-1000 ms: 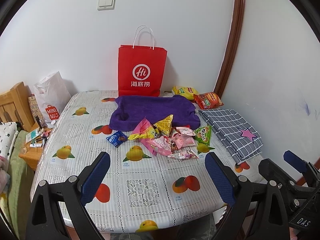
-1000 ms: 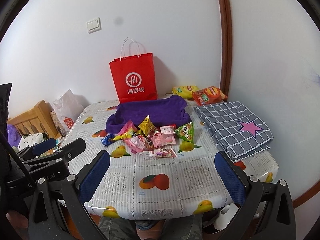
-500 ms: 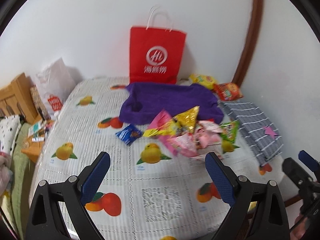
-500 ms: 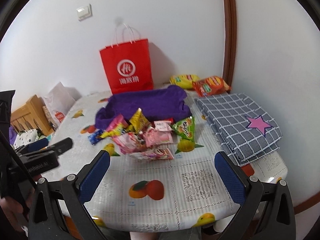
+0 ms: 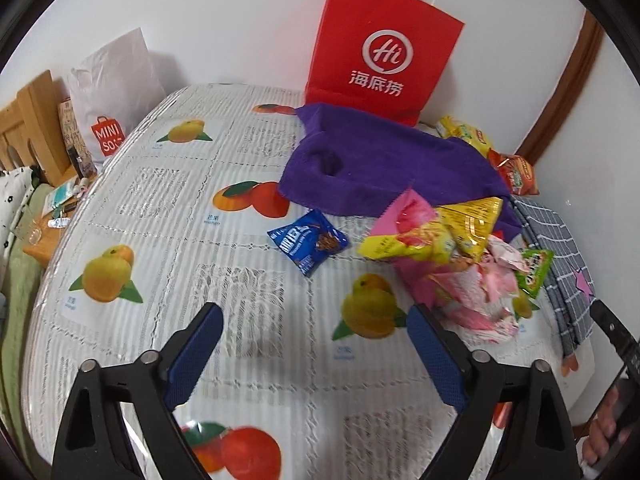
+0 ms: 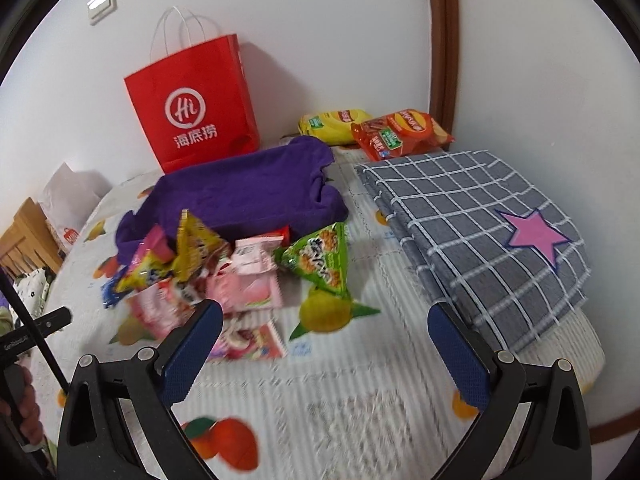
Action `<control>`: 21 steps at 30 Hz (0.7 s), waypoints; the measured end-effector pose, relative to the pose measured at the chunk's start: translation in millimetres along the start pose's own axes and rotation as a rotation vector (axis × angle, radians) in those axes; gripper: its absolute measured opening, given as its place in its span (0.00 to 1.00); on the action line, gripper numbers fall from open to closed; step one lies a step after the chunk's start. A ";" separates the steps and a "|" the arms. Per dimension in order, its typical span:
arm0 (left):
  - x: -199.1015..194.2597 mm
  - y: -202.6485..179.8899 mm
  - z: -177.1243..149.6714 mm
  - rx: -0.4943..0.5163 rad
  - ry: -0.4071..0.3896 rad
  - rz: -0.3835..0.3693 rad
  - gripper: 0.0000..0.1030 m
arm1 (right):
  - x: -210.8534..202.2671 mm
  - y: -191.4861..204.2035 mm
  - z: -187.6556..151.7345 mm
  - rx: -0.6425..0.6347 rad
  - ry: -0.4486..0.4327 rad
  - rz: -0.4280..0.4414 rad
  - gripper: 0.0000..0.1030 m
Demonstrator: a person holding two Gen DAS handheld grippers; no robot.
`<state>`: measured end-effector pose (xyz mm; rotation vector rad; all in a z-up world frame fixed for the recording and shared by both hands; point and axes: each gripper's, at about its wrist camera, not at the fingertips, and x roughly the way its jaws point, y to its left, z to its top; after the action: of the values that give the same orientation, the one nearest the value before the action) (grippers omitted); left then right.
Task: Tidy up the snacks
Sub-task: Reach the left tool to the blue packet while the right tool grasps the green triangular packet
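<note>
I saw both feeds evenly bright under soft room light, with faint shadows behind the red bag (image 6: 192, 108) on the wall. Fisheye bent the edges into dark corners. Motion blur smeared the tabletop (image 6: 360, 408) nearest the right camera.

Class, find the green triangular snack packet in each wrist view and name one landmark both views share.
Left wrist view: green triangular snack packet at the right edge of the pile, beside the checked cloth.
Right wrist view: near centre, right of the pile.
Shared landmark: red paper bag.
</note>
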<state>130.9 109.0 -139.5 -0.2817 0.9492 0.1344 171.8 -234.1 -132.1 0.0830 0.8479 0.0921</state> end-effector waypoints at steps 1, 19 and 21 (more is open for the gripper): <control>3.8 1.4 0.4 -0.001 0.006 0.008 0.88 | 8.7 -1.4 1.9 -0.016 0.005 -0.003 0.99; 51.2 11.5 16.6 0.010 0.038 0.015 0.88 | 100.2 -14.8 14.5 -0.099 0.068 0.034 0.98; 53.9 10.8 17.4 0.011 0.033 0.015 0.88 | 109.1 -14.6 18.4 -0.100 0.073 0.047 0.98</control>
<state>173.1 124.0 -175.9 -0.2679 0.9847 0.1383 258.1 -236.7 -202.8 0.0060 0.9128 0.1820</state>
